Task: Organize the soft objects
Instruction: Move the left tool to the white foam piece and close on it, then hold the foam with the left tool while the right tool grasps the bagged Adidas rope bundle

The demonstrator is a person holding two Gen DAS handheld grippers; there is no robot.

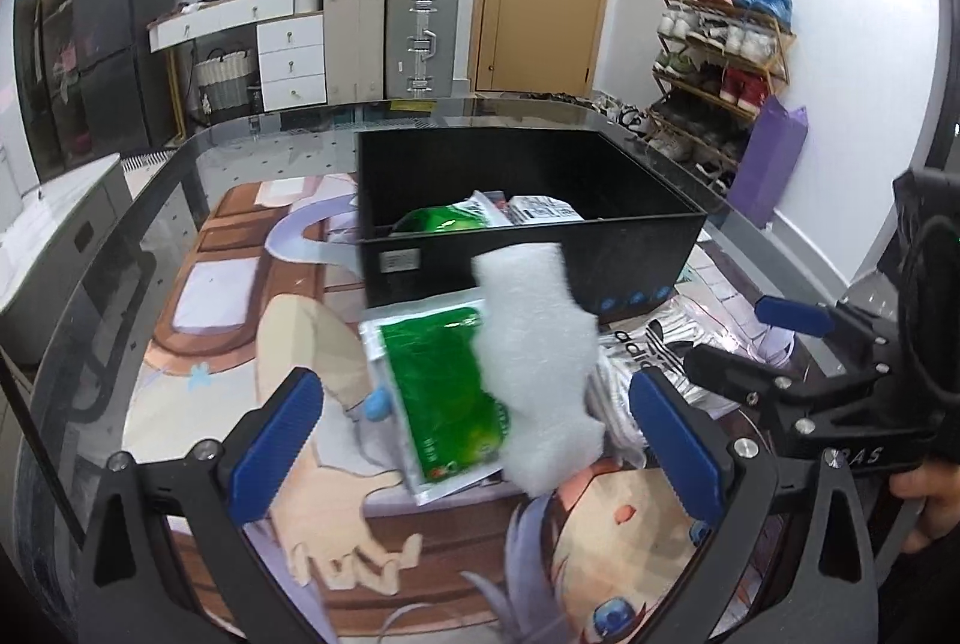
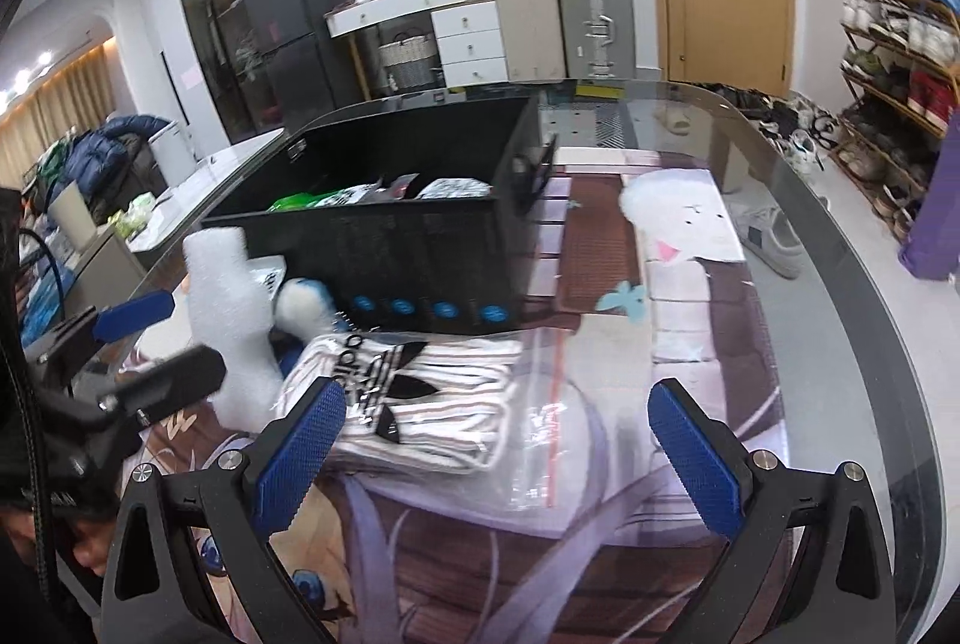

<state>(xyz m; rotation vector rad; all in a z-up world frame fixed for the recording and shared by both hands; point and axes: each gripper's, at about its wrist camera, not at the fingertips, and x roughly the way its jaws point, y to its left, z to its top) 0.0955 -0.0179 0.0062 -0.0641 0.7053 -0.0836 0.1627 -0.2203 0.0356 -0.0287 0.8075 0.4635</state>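
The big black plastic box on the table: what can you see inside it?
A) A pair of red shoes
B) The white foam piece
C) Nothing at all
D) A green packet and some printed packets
D: in the left wrist view, the big black plastic box holds a shiny green packet and printed black-and-white packets, while the white foam piece is outside, in front of the box.

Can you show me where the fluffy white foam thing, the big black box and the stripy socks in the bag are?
White foam piece (image 1: 540, 362): left wrist view, its middle.
Black plastic box (image 1: 528, 257): left wrist view, front wall.
Bagged striped socks (image 2: 414, 404): right wrist view, on the socks.
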